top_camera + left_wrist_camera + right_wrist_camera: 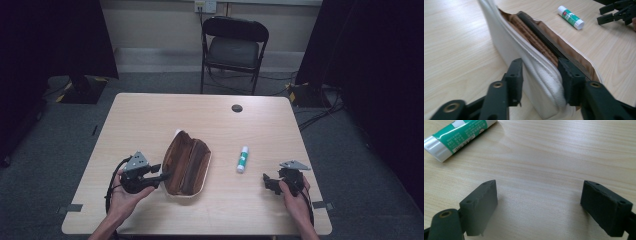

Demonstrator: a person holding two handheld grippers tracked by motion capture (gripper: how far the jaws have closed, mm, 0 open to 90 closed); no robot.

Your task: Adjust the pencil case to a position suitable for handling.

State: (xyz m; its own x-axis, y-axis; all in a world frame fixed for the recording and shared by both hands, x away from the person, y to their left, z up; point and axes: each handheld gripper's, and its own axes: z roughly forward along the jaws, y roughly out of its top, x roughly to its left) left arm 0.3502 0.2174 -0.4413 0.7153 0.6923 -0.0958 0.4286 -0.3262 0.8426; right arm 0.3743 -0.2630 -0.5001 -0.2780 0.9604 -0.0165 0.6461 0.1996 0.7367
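Now the left gripper (541, 81) pinches the near white wall of the open pencil case (187, 164), one jaw outside, the other inside the brown lining, at the case's near left end on the table (150, 115). Well apart, the right gripper (539, 207) rests wide open, holding nothing, with the glue stick (242, 159) lying between it and the case.

The left gripper (540, 82) straddles the near wall of the open white pencil case (506, 42), one jaw outside, one inside against the brown lining. Beyond lie a green-and-white glue stick (570, 17) and the right gripper (617, 12) on the wooden table (456, 45).
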